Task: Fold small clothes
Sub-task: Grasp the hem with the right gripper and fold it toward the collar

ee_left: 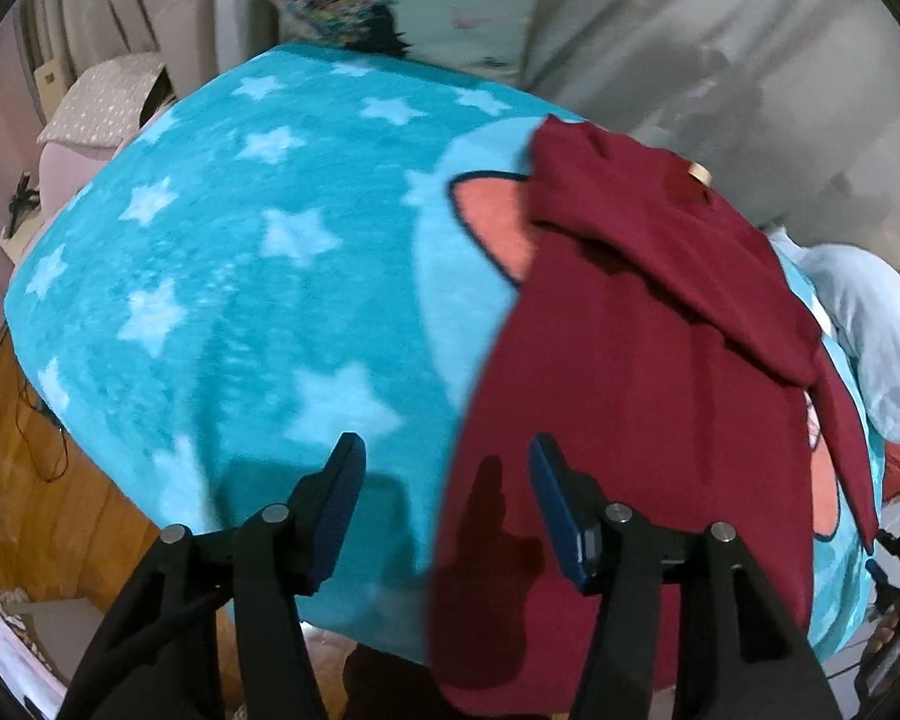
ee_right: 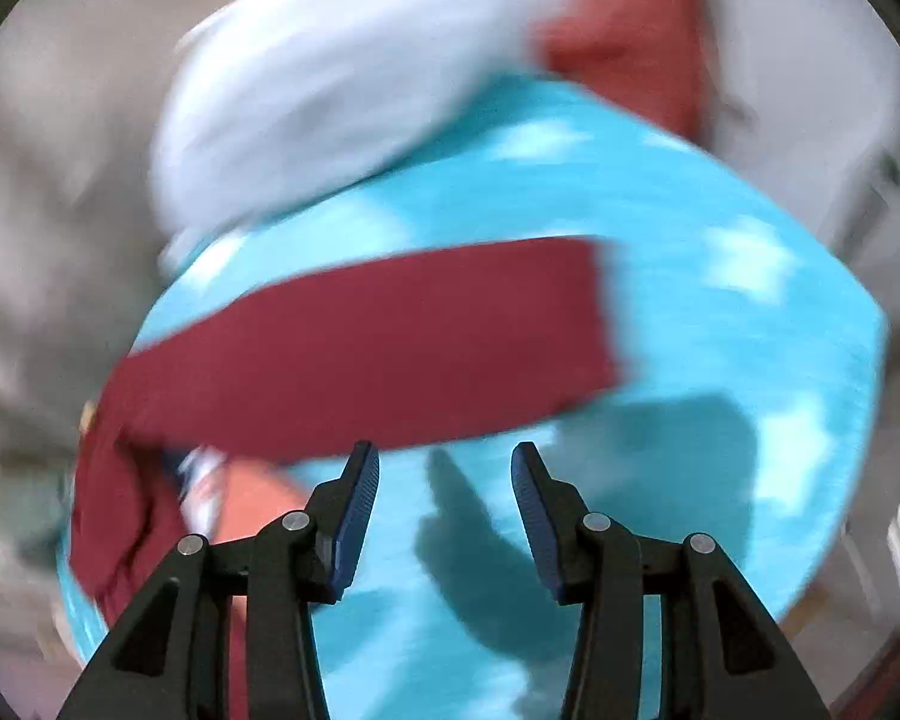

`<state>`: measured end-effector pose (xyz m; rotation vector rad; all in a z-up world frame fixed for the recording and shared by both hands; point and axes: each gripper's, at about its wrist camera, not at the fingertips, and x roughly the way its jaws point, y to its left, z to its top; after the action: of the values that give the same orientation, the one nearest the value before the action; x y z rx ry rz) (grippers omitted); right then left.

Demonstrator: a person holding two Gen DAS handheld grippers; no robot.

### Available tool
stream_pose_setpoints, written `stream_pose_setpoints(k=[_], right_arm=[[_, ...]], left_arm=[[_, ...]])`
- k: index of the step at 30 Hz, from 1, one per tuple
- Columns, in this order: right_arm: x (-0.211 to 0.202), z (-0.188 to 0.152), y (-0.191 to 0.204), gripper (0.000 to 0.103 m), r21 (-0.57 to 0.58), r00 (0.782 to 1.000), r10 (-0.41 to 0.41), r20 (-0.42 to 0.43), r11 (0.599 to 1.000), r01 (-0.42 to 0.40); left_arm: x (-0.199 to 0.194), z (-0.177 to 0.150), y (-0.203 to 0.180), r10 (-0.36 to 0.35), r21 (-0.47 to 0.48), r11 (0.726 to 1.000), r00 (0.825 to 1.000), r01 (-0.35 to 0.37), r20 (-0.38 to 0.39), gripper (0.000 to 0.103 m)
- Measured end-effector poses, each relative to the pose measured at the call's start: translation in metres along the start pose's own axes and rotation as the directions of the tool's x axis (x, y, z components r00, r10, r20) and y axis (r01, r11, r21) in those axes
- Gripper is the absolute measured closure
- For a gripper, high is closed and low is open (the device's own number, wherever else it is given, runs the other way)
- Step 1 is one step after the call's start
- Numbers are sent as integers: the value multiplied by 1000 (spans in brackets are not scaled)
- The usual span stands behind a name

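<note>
surface: turquoise star blanket | on it: maroon garment, white cloth

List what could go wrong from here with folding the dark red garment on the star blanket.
1. Both claws, left and right, hang open and empty, so the dark red garment lies loose; its folded-over sleeve could slip.
2. A claw closing low might pinch the star blanket along with it.
3. The white clothes crowd the garment's far edge and may snag.

Star-patterned blue blanket is lying bare across the left and centre of the left wrist view, offering passage; maroon garment is covering the right, white cloth bounding the right edge.
</note>
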<state>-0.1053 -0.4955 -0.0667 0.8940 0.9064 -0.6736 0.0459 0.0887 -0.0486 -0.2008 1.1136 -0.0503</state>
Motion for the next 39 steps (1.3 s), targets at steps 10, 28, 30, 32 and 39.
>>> stream_pose_setpoints(k=[10, 28, 30, 32, 39], right_arm=[[43, 48, -21, 91, 3, 998, 65, 5, 998, -65], [-42, -1, 277, 96, -595, 913, 399, -88, 714, -370], [-30, -38, 323, 96, -669, 907, 391, -158, 633, -390], [-9, -79, 370, 96, -720, 900, 362, -241, 555, -416], [68, -208, 463, 96, -839, 915, 188, -356, 368, -402]], left_arm=[[-22, -22, -68, -2, 91, 996, 999, -2, 47, 46], [-30, -6, 9, 50, -104, 994, 995, -40, 91, 46], [-34, -7, 26, 65, -124, 991, 993, -53, 96, 46], [-39, -10, 46, 91, -155, 985, 990, -74, 103, 46], [-54, -24, 134, 187, -343, 928, 979, -148, 84, 46]])
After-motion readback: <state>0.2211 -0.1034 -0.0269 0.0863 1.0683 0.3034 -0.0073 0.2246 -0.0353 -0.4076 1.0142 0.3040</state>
